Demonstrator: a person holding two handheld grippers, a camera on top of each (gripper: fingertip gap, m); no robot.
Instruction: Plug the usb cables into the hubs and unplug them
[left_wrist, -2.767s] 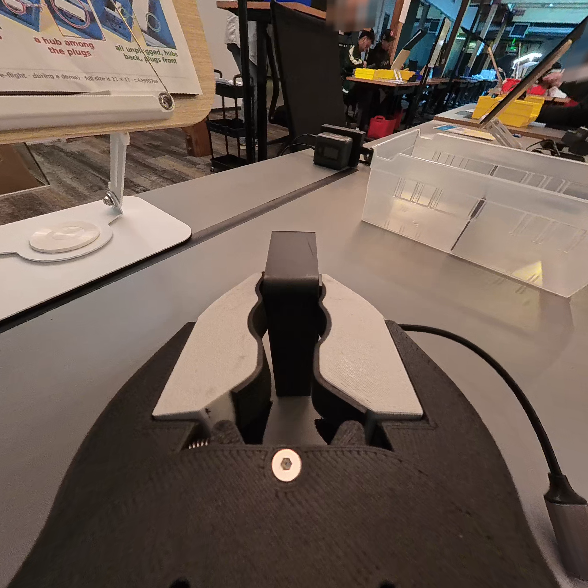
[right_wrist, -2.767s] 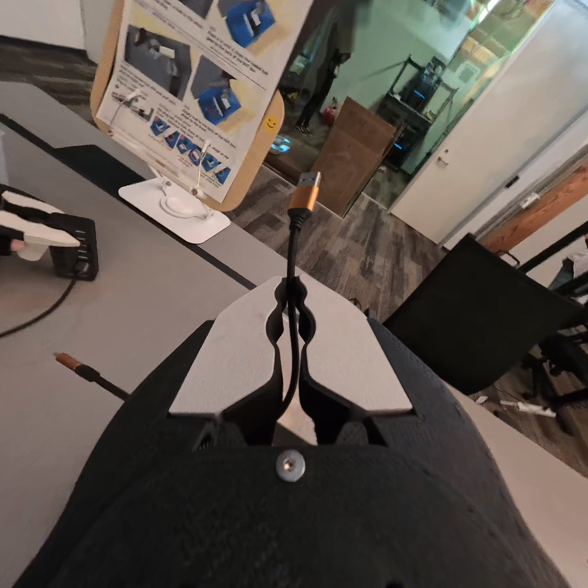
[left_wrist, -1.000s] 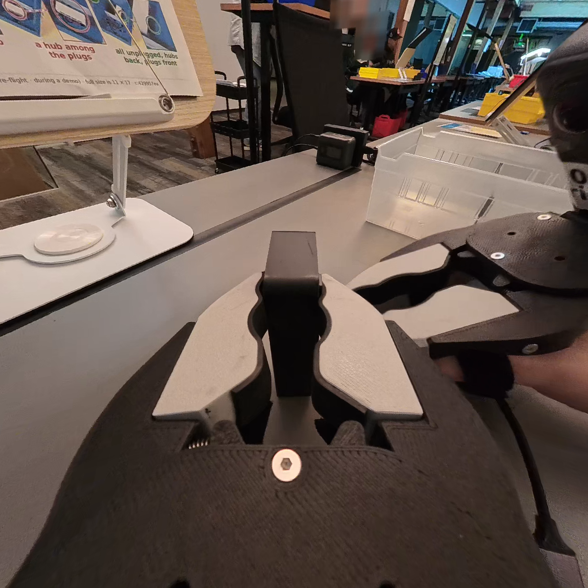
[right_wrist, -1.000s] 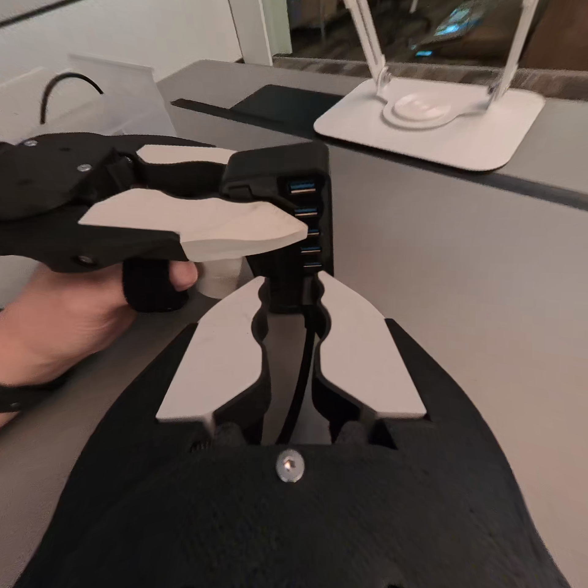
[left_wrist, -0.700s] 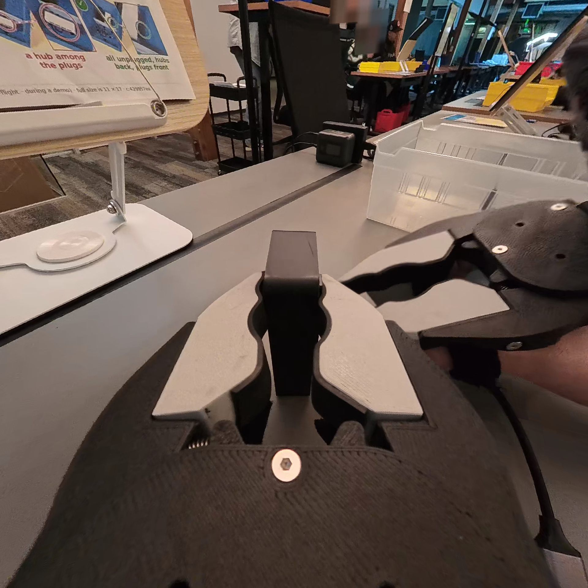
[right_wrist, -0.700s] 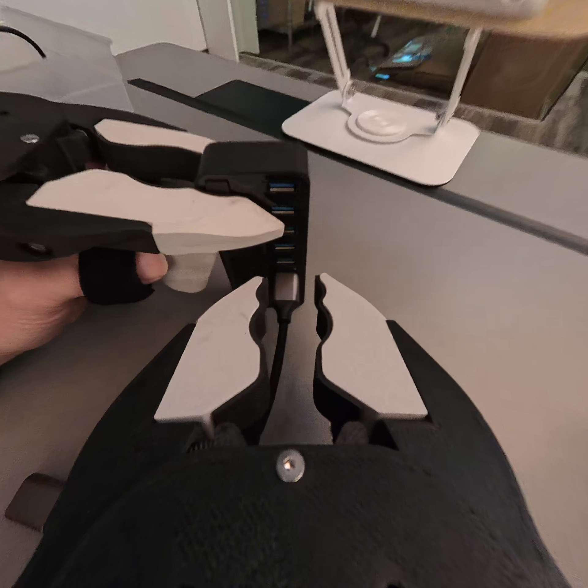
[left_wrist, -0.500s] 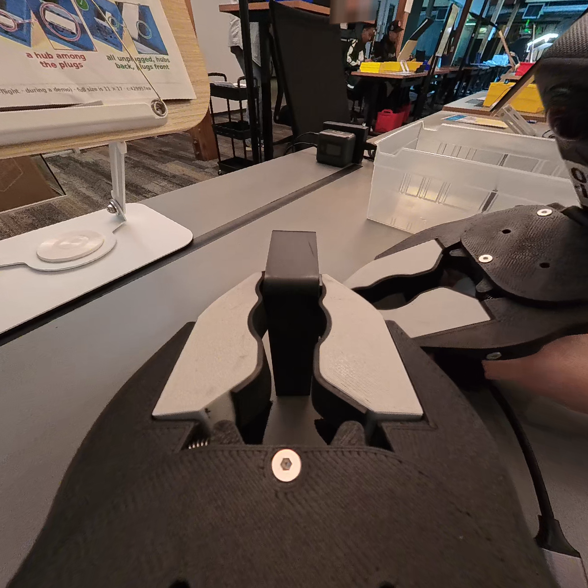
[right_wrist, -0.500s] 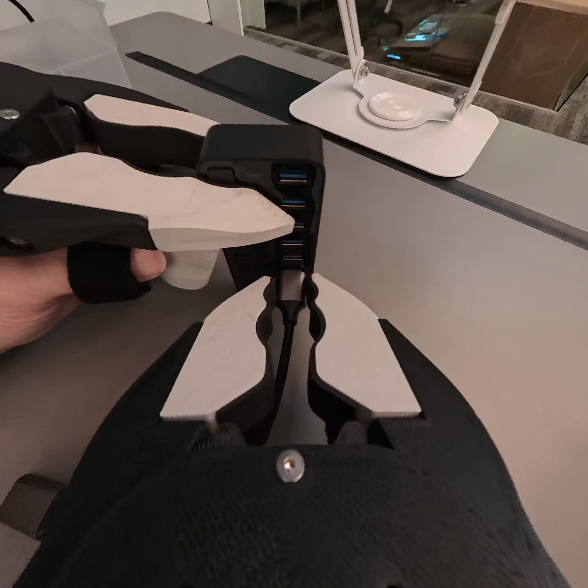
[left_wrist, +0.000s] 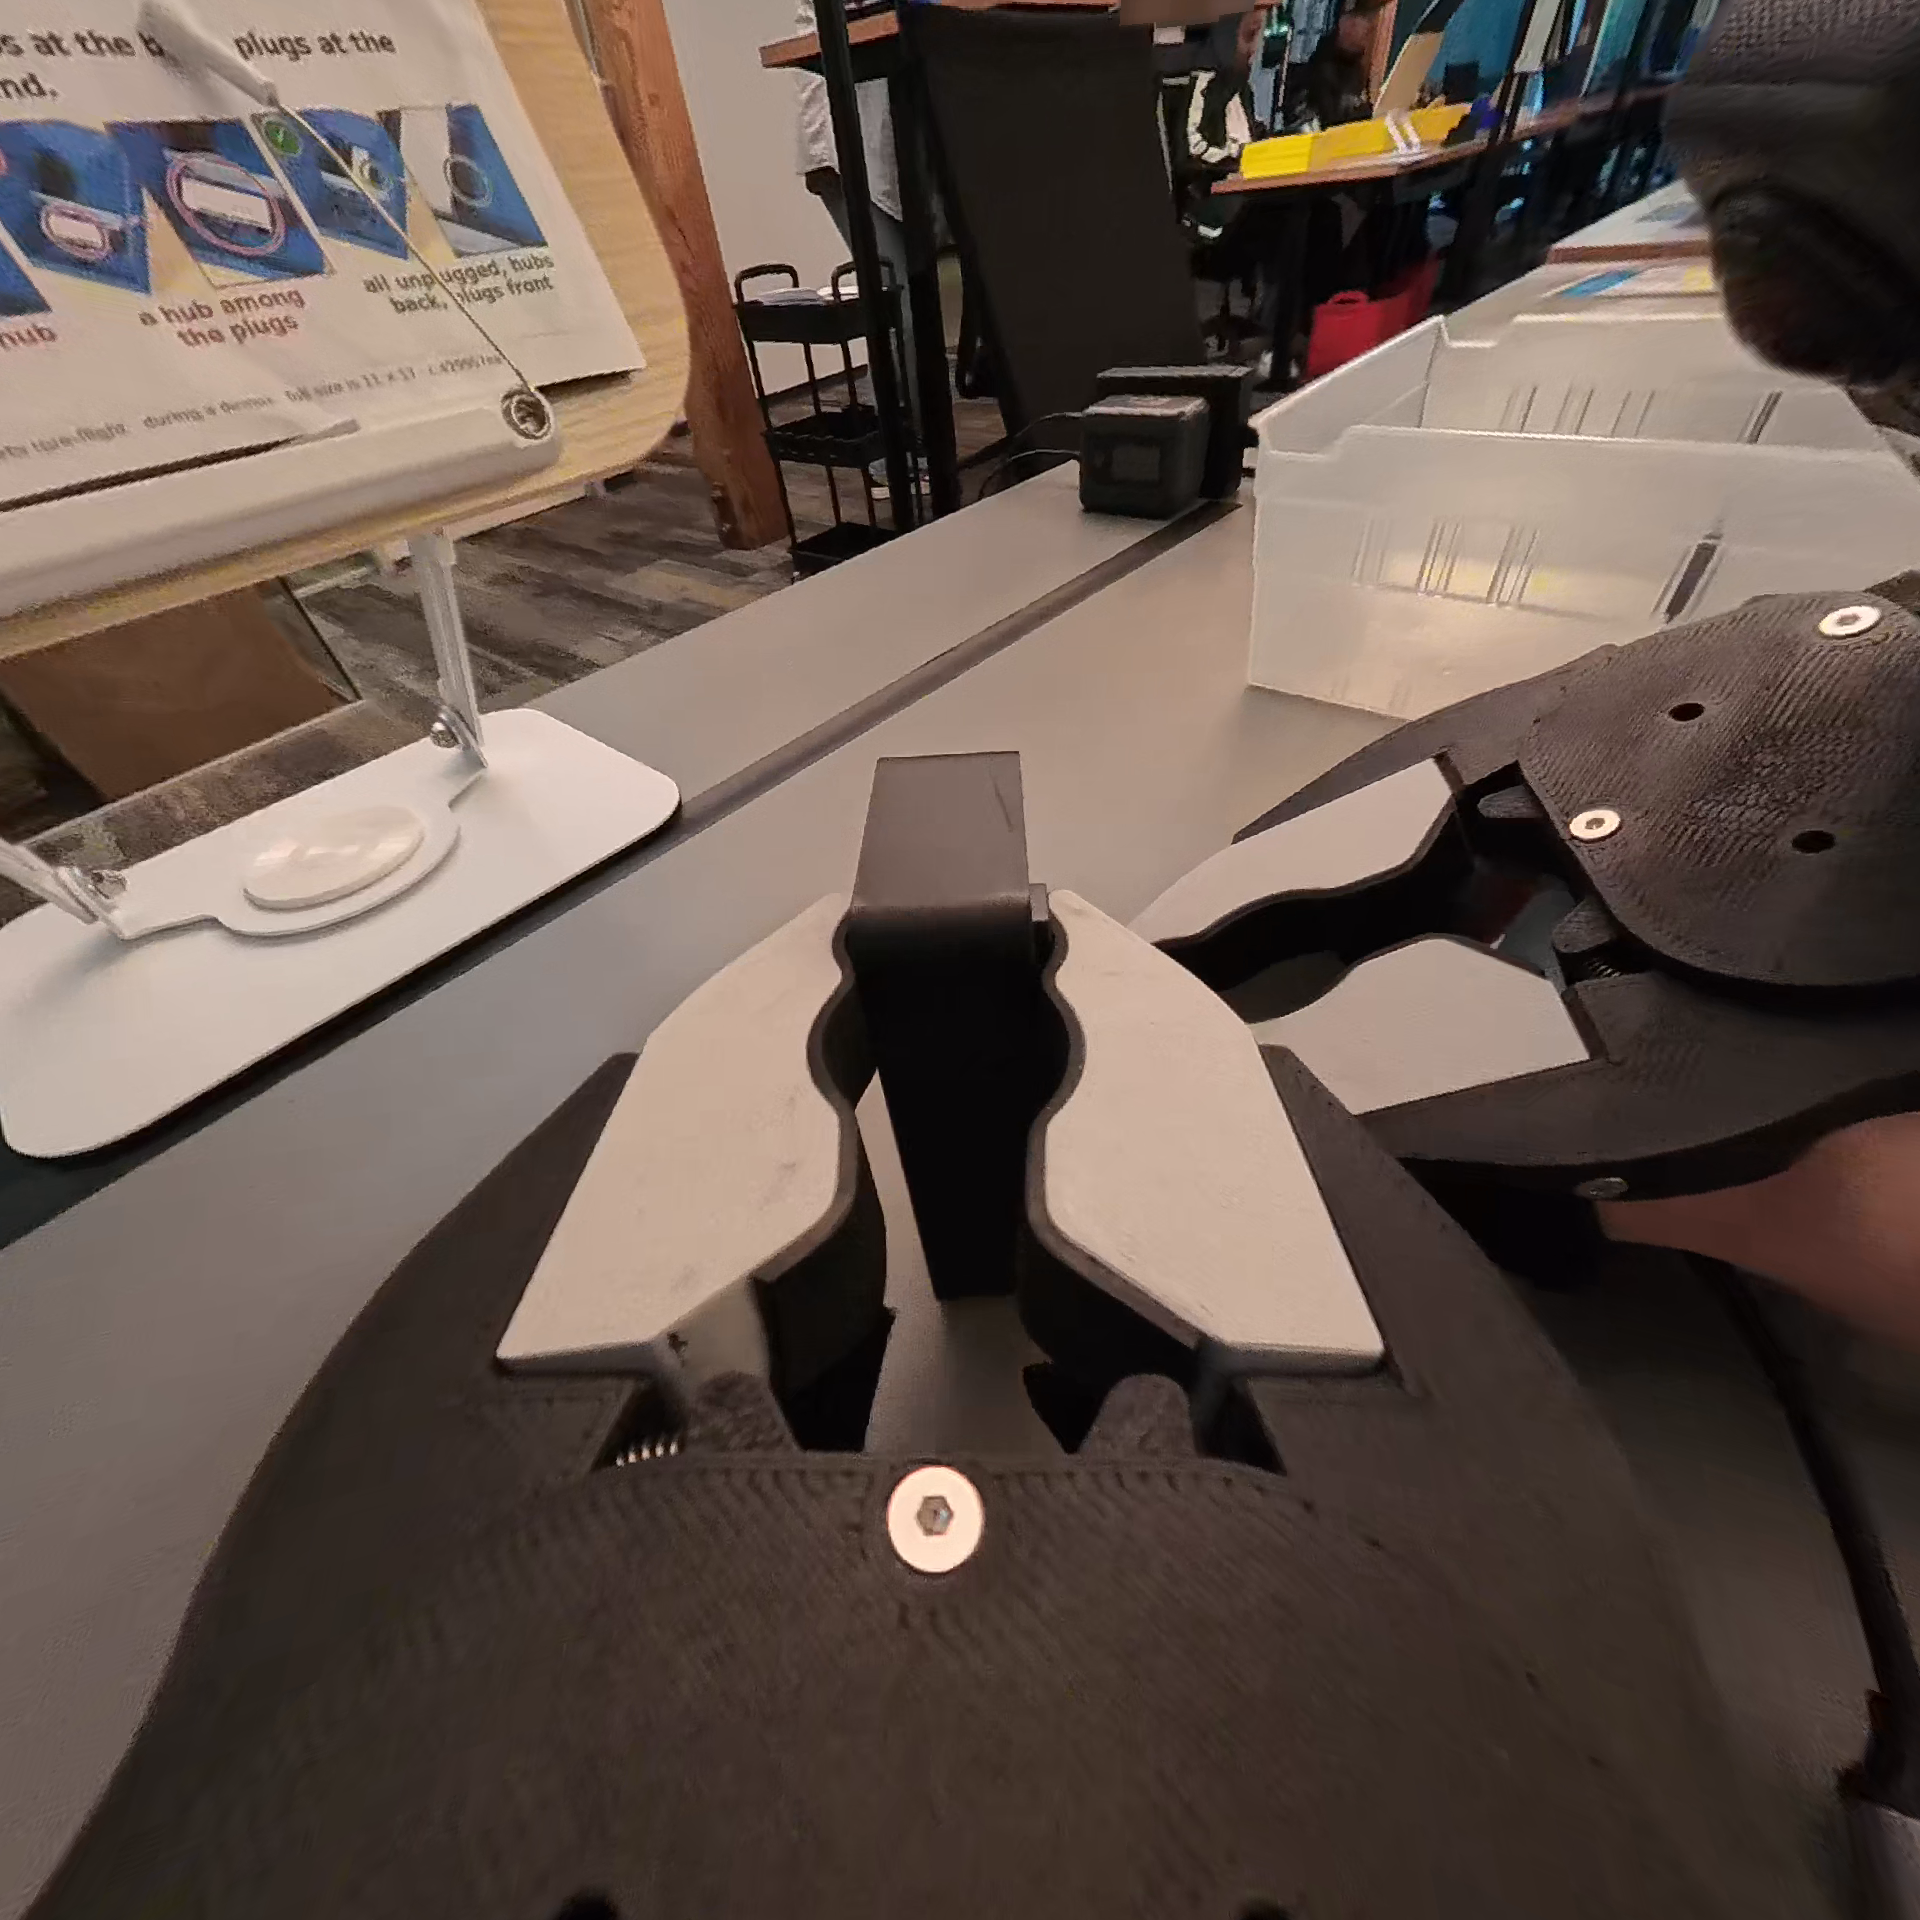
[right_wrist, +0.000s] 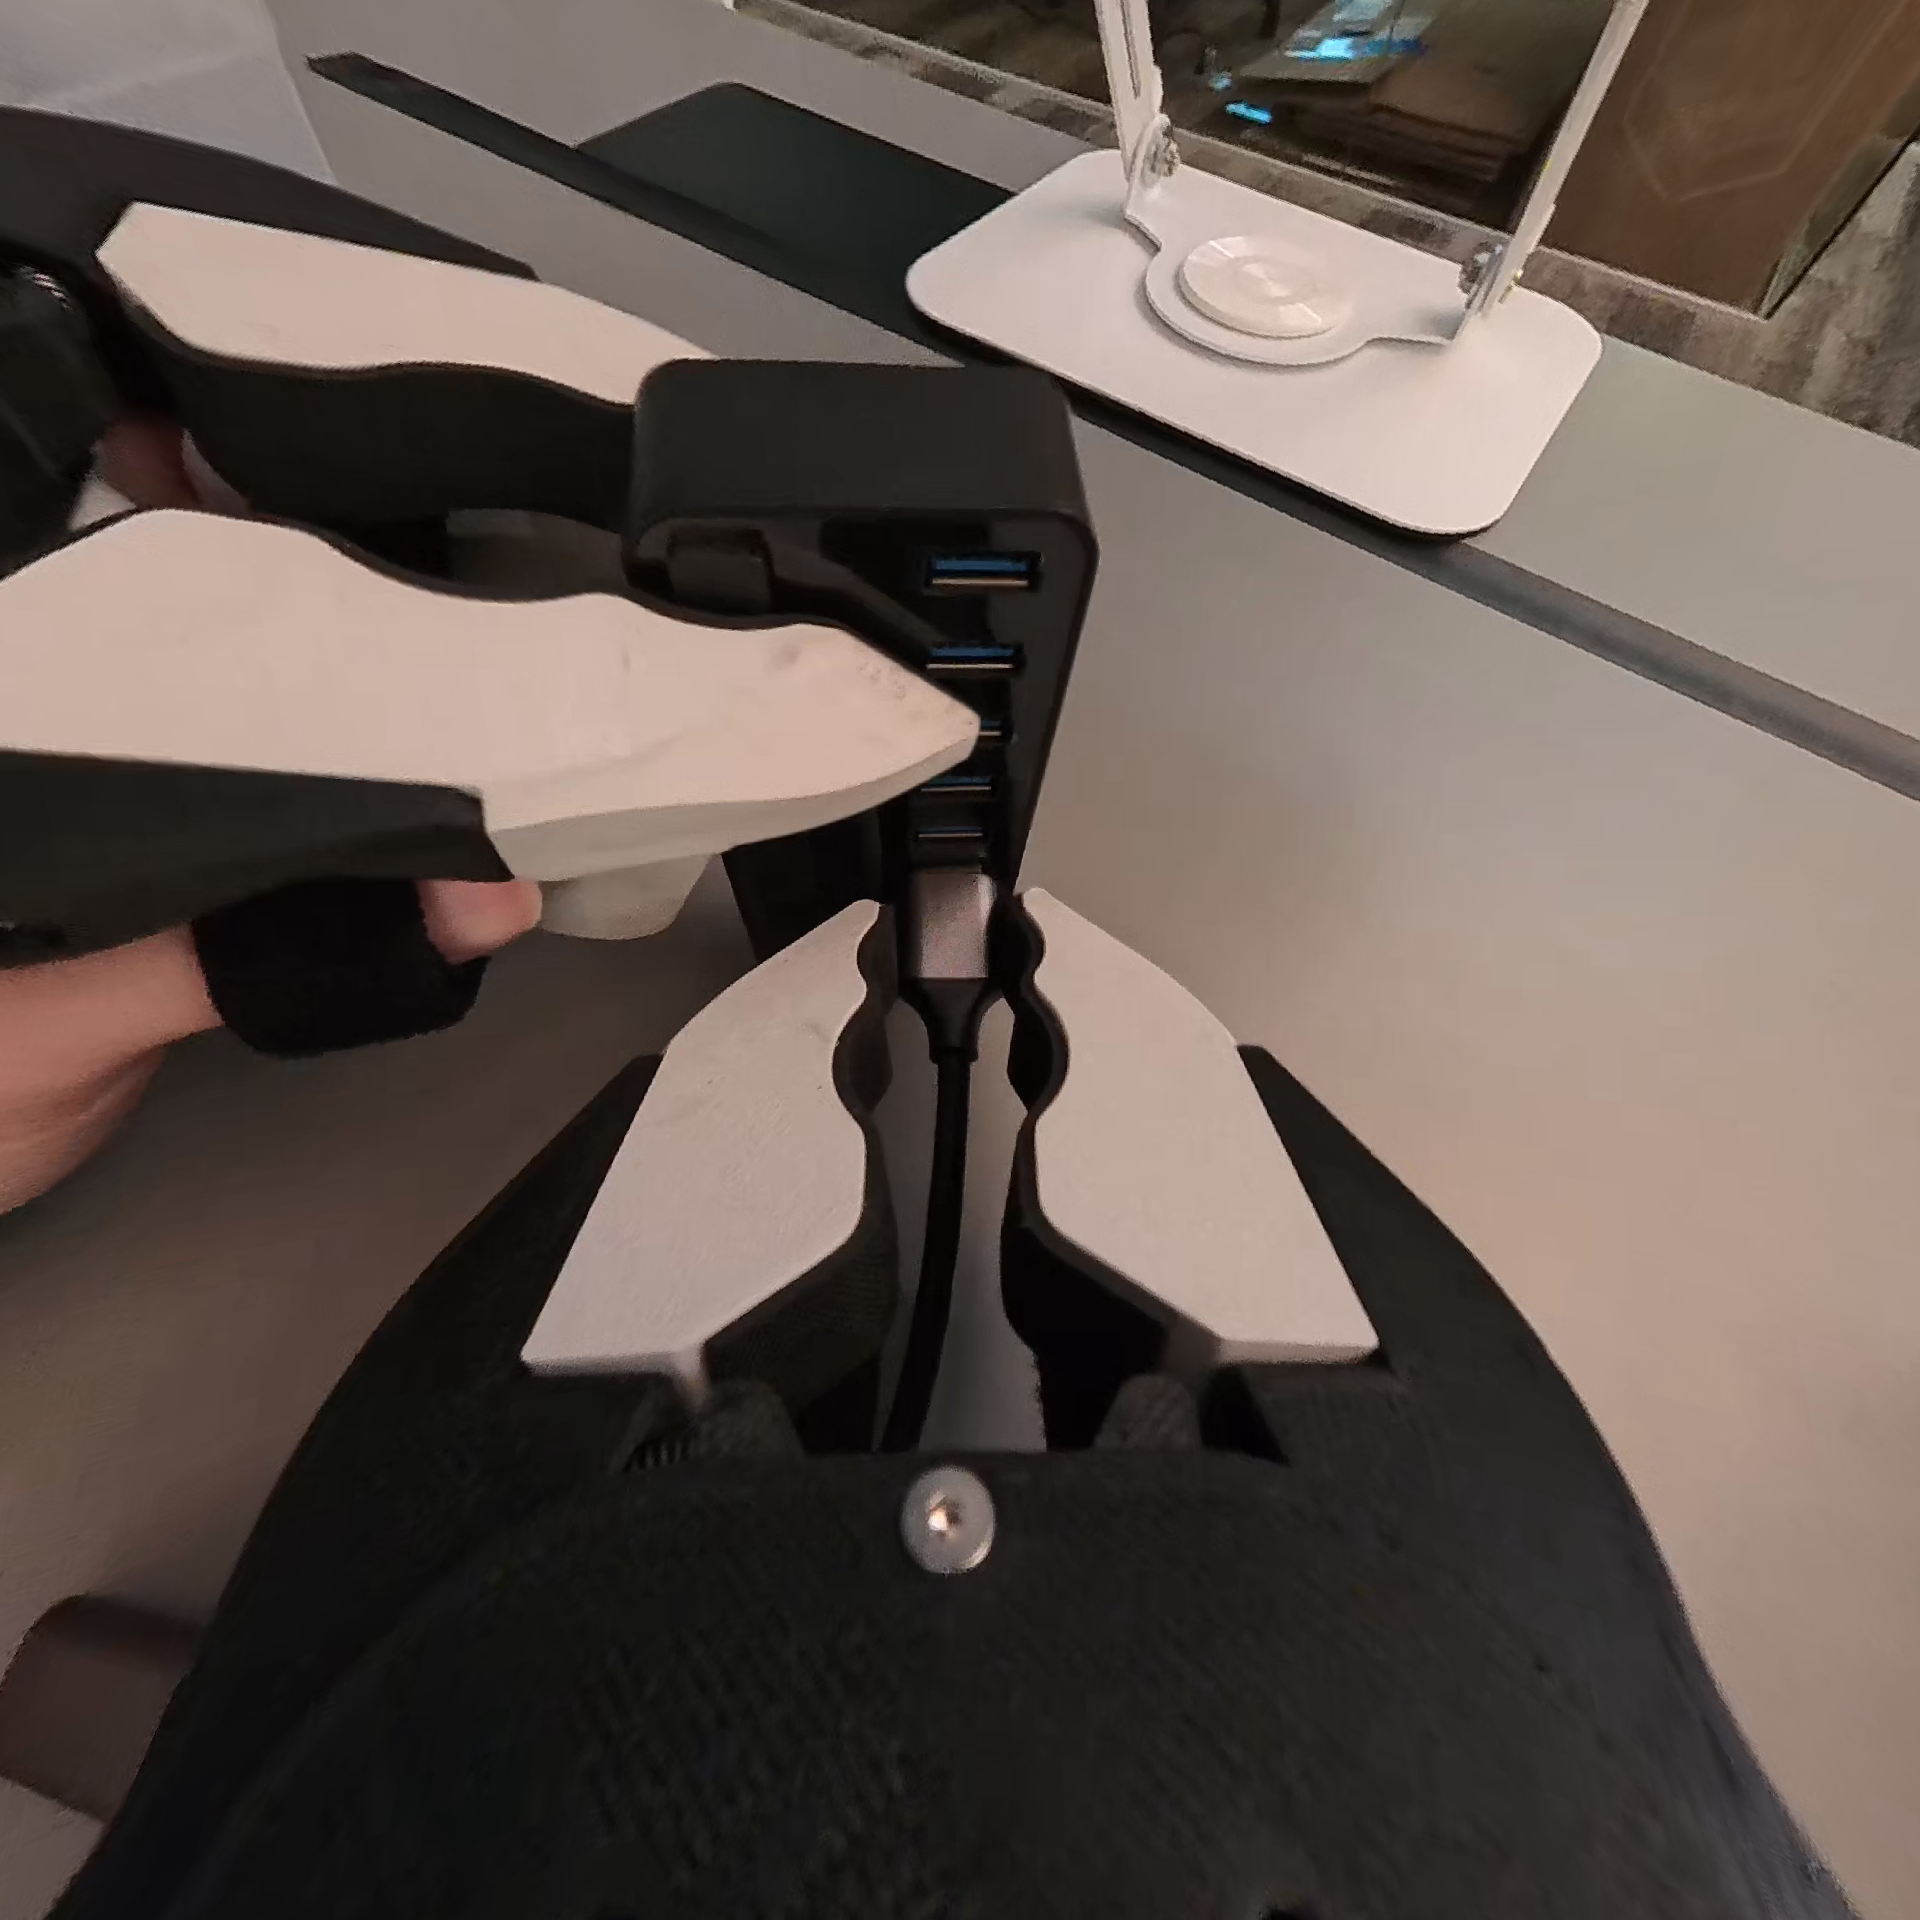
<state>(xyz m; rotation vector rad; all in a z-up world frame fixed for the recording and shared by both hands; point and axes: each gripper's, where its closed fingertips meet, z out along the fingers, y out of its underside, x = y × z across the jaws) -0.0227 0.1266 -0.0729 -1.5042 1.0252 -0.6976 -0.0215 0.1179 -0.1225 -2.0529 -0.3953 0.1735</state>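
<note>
My left gripper (left_wrist: 940, 914) is shut on a black USB hub (left_wrist: 945, 831) and holds it upright on the grey table. In the right wrist view the hub (right_wrist: 883, 447) shows a column of ports facing me. A grey USB plug (right_wrist: 948, 925) on a black cable (right_wrist: 940, 1195) sits in the lowest port. My right gripper (right_wrist: 948, 914) is closed around that plug, with the cable running back between its fingers. It also shows in the left wrist view (left_wrist: 1299, 935), just right of the hub.
A white stand base (right_wrist: 1351, 416) carrying a poster board (left_wrist: 260, 260) stands beyond the hub. A clear plastic bin (left_wrist: 1558, 540) and a small black device (left_wrist: 1143, 457) sit at the far right. Another plug (right_wrist: 83, 1683) lies at the near left. Left tips to right tips: about 5 centimetres.
The right gripper came from holding a cable in the air to the hub. It opened briefly, then closed around the plug at the lowest port. The left gripper kept hold of the hub.
</note>
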